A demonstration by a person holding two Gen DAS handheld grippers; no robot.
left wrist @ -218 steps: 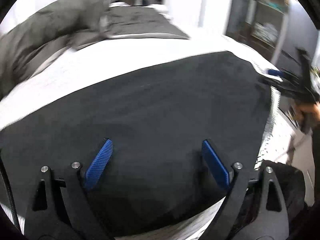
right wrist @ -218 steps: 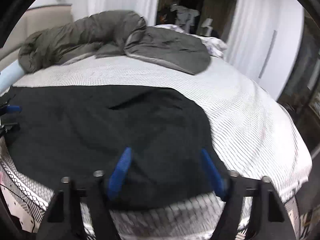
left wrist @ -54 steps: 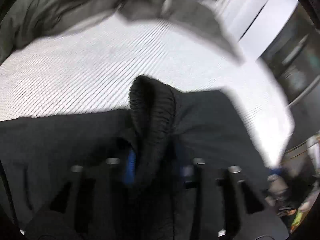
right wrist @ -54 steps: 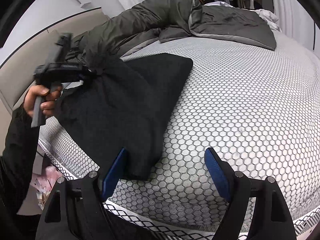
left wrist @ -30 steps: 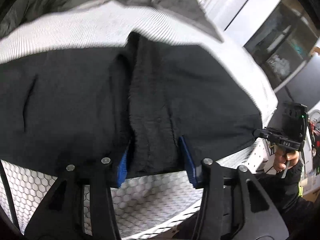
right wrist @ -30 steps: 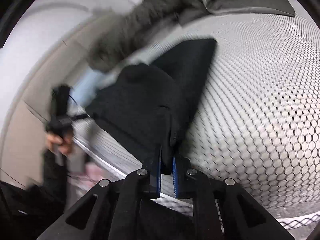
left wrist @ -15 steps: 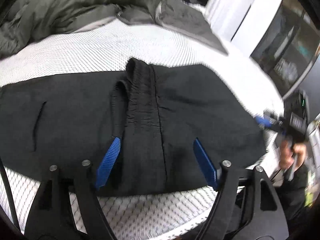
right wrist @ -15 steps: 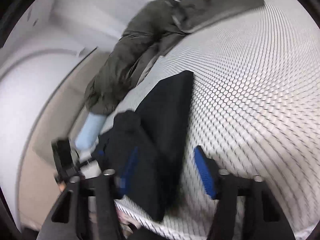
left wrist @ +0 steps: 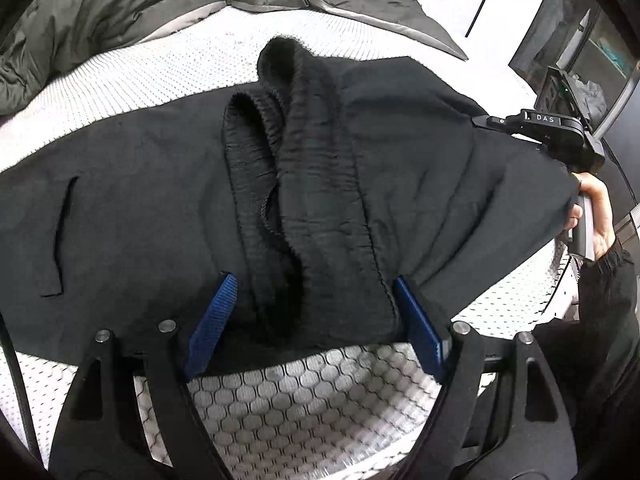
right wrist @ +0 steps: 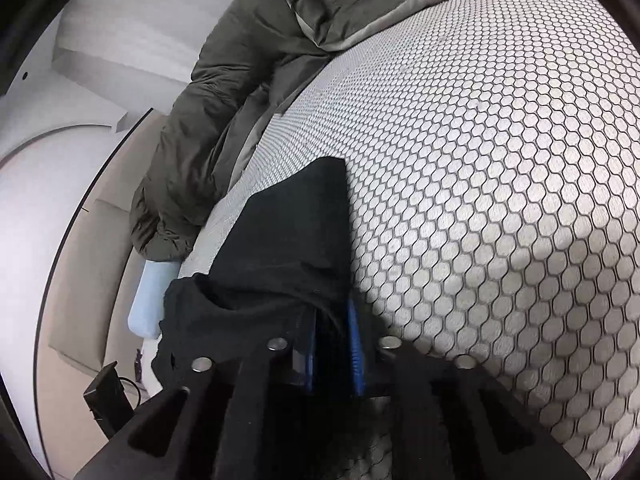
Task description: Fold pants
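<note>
Black pants (left wrist: 120, 184) lie across the bed, folded over, with the ribbed waistband (left wrist: 316, 184) bunched in a hump. My left gripper (left wrist: 315, 282) straddles that hump near the bed's edge. Its jaws are opening, and the blue pads (left wrist: 212, 320) stand wide with the cloth loose between them. In the right wrist view my right gripper (right wrist: 332, 312) is closing, its pads narrow with a fold of the pants (right wrist: 288, 240) pinched between them. In the left wrist view a hand (left wrist: 596, 208) holds the right gripper's black body (left wrist: 556, 132) at the raised right edge; its fingers are hidden by cloth.
The white honeycomb mattress cover (left wrist: 304, 392) (right wrist: 500, 160) lies under the pants. A grey duvet (left wrist: 120, 12) (right wrist: 224, 100) is heaped along the far side. A pale blue pillow (right wrist: 150, 304) lies against the beige headboard (right wrist: 92, 280). A dark glass cabinet (left wrist: 592, 40) stands to the right.
The left pads let go of the waistband and spread wide. The right gripper swung across, opened, then closed on the pants' edge, which is now raised.
</note>
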